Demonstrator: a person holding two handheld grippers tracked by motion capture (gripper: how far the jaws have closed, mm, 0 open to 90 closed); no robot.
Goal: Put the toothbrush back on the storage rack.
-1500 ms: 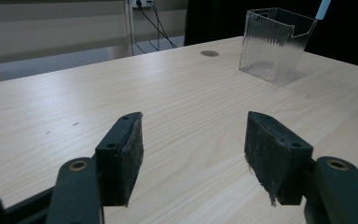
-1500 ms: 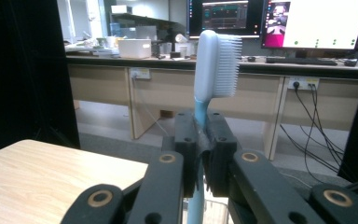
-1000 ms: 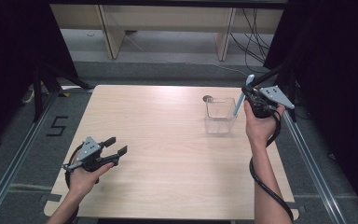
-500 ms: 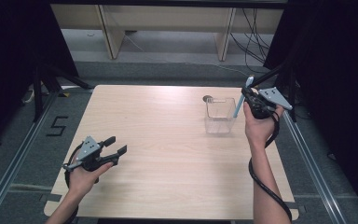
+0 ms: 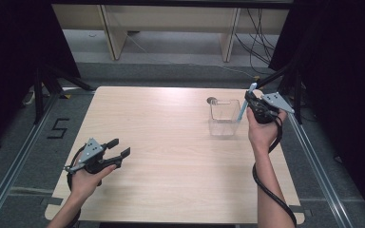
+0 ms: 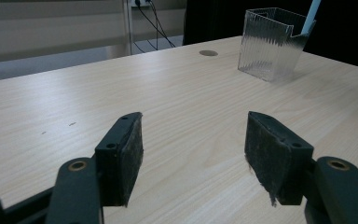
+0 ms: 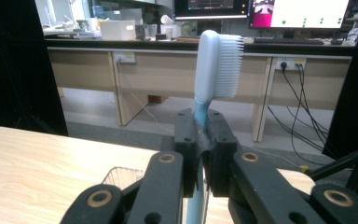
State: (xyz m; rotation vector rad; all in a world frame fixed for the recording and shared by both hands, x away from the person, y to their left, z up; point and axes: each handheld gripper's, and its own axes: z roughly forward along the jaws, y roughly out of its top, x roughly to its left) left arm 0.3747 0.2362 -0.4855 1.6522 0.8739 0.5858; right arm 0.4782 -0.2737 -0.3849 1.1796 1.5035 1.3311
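Left gripper (image 5: 119,147): near front-left corner of counter (image 5: 171,142), jaws apart, nothing btwn them, resting low. One clear ribbed container (image 5: 224,116) stands toward far-right part of counter, just left of right gripper (image 5: 248,98). Right gripper: at right edge, jaws clamped on neck of one light-blue toothbrush (image 7: 216,65), bristle head up, handle angled down twd container rim. Count: 2 grippers, 1 toothbrush, 1 container.
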